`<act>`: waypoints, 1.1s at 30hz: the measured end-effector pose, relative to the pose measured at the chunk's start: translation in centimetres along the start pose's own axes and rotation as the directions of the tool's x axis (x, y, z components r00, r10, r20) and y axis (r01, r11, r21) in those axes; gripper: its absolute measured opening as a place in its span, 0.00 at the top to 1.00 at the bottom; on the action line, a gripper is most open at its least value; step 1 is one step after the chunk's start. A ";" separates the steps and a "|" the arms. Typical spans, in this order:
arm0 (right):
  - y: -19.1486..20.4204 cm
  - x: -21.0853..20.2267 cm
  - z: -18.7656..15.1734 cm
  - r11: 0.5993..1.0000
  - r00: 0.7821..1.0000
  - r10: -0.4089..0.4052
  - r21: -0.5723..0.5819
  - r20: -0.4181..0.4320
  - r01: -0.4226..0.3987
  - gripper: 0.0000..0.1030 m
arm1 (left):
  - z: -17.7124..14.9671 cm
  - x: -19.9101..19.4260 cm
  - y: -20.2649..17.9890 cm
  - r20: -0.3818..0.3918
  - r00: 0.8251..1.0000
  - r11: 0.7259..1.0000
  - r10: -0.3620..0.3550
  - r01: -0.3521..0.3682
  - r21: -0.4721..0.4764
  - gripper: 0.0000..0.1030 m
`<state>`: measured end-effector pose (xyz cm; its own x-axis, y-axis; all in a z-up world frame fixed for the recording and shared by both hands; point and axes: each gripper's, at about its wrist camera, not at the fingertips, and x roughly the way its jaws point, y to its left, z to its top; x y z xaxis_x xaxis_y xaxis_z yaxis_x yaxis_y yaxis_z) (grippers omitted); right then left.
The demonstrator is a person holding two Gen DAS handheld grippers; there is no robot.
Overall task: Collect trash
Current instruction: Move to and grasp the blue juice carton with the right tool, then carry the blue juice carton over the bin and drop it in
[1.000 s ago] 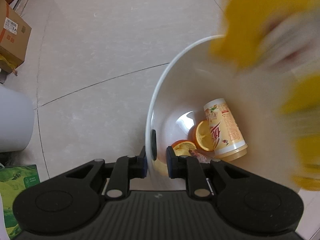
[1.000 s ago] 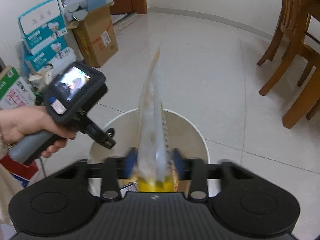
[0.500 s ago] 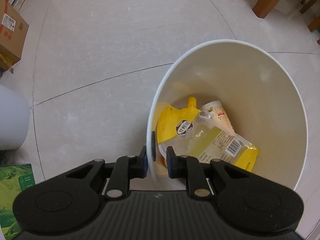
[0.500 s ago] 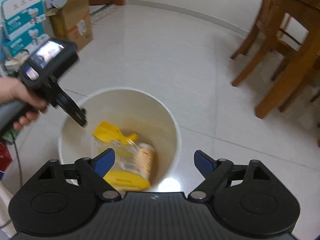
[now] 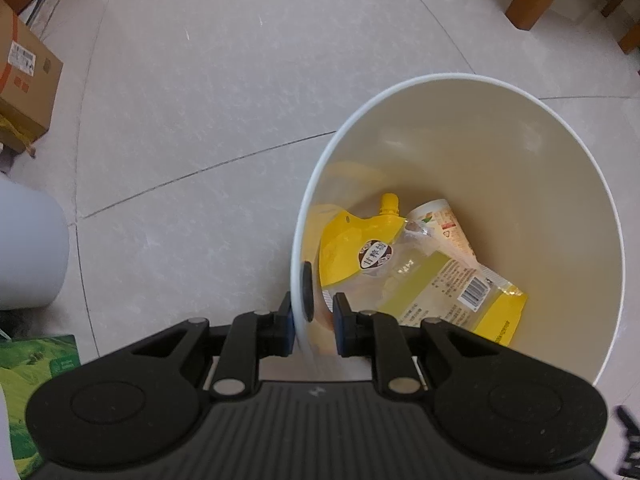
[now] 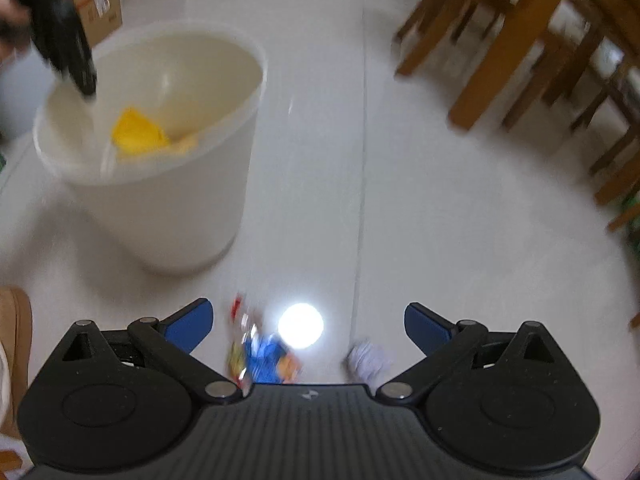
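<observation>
My left gripper (image 5: 313,312) is shut on the near rim of the white trash bin (image 5: 500,92), one finger outside and one inside. Inside the bin lie a yellow spouted pouch (image 5: 352,248) and a cup-shaped drink container (image 5: 444,224) beneath it. In the right wrist view the bin (image 6: 168,208) stands at the upper left, with the left gripper (image 6: 68,48) blurred at its rim. My right gripper (image 6: 308,322) is low over the floor, its jaws opening wide with nothing between them. A blue and red wrapper (image 6: 260,352) and a crumpled white tissue (image 6: 368,360) lie on the floor below it.
Wooden chair and table legs (image 6: 520,52) stand at the right. Cardboard boxes (image 5: 24,80) sit at the left, with a white rounded object (image 5: 28,252) and a green box (image 5: 28,380) near them. A lamp glare (image 6: 301,325) shines on the tiled floor.
The right gripper let the yellow pouch drop into the bin, opened wide, then swung right and down toward the floor. The left gripper kept its hold on the rim.
</observation>
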<state>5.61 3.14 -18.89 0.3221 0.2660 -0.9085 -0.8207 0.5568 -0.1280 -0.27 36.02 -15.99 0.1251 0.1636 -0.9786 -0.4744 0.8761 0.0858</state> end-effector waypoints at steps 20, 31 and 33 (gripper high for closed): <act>0.7 17.6 -8.2 0.982 0.981 0.040 -0.173 -0.189 -0.073 0.18 | 0.2 -0.2 -0.1 0.004 1.000 1.000 0.002 -0.002 0.003 0.84; 1.2 20.1 -7.9 0.981 0.965 0.107 -0.131 -0.237 -0.141 0.41 | 0.1 -0.3 0.2 0.003 1.000 1.000 -0.004 0.004 -0.003 0.84; 1.0 20.2 -7.9 0.983 0.962 0.113 -0.115 -0.249 -0.146 0.41 | 0.1 -0.4 0.2 0.003 1.000 1.000 -0.004 0.004 -0.003 0.84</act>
<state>7.56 2.84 -40.51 0.0993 0.1232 -0.9874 -0.9076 0.4180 -0.0392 -0.32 36.22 -15.59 0.1296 0.1613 -0.9783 -0.4763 0.8755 0.0813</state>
